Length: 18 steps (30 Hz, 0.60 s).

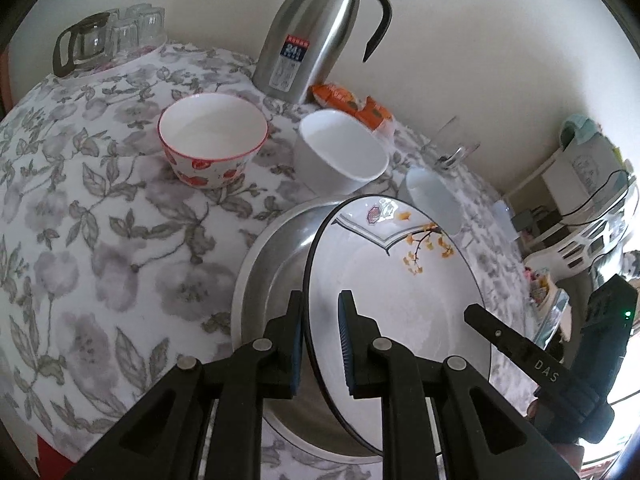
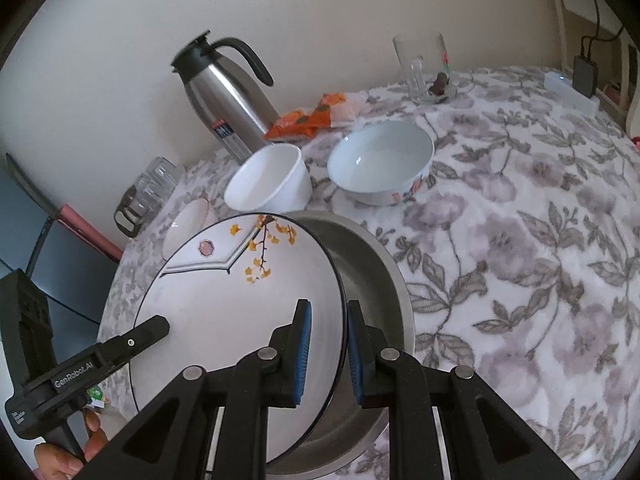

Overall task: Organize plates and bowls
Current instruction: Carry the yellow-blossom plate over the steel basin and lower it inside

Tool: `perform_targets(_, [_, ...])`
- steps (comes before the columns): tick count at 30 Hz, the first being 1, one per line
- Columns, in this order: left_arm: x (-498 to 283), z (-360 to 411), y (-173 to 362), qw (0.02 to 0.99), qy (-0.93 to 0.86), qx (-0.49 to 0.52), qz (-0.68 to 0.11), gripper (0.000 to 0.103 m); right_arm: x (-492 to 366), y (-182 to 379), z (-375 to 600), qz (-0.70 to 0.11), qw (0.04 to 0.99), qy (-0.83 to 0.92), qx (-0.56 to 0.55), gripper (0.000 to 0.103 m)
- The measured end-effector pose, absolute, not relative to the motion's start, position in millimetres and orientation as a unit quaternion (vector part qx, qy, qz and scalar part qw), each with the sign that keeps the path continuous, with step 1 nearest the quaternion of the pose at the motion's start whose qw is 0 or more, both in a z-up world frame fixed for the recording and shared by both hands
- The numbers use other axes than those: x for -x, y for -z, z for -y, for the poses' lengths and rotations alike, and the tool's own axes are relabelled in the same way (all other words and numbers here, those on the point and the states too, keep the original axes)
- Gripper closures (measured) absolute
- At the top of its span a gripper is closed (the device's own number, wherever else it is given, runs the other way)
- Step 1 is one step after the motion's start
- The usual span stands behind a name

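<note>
Broadly, a table under a flowered cloth [image 2: 520, 240] is seen, with a steel pan [image 2: 380, 280] on it and a white plate [image 2: 240, 312] with a yellow-leaf pattern held tilted just over that pan. Opposite rims are pinched by the left gripper [image 1: 320, 344] and the right gripper [image 2: 328, 352], each nearly closed on the plate. Judged from this, both sides should be lowered evenly, so the plate is kept from slipping or knocking the three bowls [image 2: 380, 160] beyond.
</note>
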<state>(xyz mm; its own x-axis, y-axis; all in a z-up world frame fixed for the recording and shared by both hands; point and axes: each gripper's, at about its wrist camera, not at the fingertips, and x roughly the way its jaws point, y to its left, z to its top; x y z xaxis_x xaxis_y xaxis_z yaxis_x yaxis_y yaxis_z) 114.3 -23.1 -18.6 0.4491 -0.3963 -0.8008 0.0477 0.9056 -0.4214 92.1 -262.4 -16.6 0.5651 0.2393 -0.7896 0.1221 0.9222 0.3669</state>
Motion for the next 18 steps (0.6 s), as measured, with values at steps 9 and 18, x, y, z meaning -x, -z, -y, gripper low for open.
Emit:
perform_targets(9, [-120, 27, 41, 0.815, 0.117, 0.169, -0.542, 0.087, -97, 34, 257, -0.487, 0.855, -0.022, -0.175, 0.084])
perform_targets(18, [-123, 31, 49, 0.814, 0.112, 0.155, -0.549, 0.087, -99, 43, 258, -0.493, 0.852, -0.018, -0.174, 0.084])
